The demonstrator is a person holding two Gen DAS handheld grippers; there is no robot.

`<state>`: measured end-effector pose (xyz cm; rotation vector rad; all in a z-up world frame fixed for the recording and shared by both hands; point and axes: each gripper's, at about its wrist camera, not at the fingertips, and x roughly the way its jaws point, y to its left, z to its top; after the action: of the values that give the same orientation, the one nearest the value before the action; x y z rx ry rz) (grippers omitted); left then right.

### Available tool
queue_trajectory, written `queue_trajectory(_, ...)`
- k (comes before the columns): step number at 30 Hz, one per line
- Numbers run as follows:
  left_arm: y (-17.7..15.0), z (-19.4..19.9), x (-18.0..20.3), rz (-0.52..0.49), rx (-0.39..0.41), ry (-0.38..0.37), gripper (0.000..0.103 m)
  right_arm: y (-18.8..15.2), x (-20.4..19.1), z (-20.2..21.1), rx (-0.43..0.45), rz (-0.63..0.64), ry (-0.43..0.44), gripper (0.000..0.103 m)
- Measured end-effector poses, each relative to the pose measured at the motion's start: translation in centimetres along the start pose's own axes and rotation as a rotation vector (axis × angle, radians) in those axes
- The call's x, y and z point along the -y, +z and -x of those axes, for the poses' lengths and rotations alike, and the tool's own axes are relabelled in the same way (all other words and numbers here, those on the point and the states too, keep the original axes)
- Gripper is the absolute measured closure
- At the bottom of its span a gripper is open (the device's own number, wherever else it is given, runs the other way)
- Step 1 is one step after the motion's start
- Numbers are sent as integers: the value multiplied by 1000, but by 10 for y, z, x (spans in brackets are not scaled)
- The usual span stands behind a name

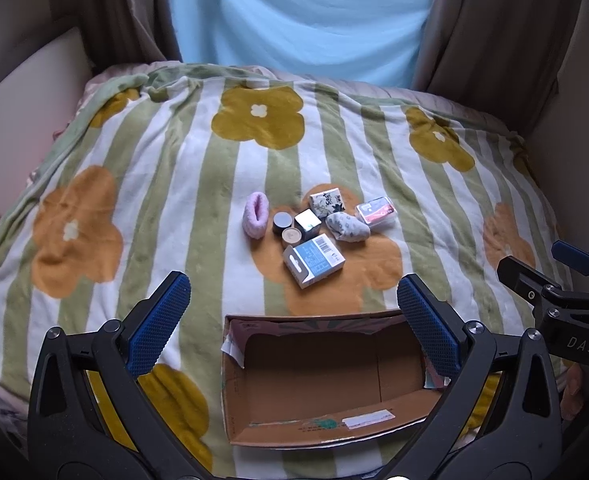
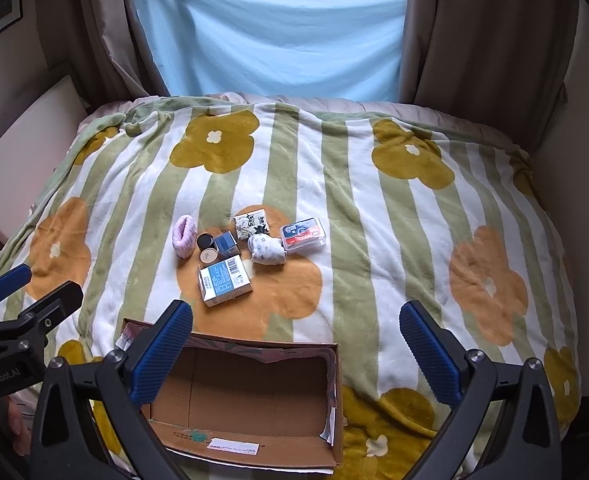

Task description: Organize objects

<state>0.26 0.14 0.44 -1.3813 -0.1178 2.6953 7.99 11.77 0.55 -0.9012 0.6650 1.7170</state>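
We held the left tool (image 1: 294, 320) and the right tool (image 2: 296, 344) level above the bed's near edge, each with its blue pads spread wide apart and gripping nothing. The right tool's frame hid the near left corner of the open cardboard box (image 2: 254, 396), and its fingers were partly cut off at the edge of the left view. The box lay just under both tools, on the striped flower blanket (image 1: 166, 168). Beyond it lay a blue-and-white carton (image 1: 313, 261), then two small round tins (image 1: 282, 222), a small cube box (image 1: 307, 222), a pink sock (image 1: 256, 216), a patterned sock (image 1: 347, 227), a floral packet (image 1: 327, 200) and a clear plastic case (image 1: 376, 210), clustered well ahead of the tools.
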Motion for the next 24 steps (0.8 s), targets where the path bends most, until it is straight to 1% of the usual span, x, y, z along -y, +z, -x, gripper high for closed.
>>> queue_trajectory(19,-10,16,-2,-7,9,-4,1,-10,3,14,21,-22,12,0)
queue_trajectory(24,-8,20,2,-13,14,-5,1,-10,5,18,25,-26,13,1)
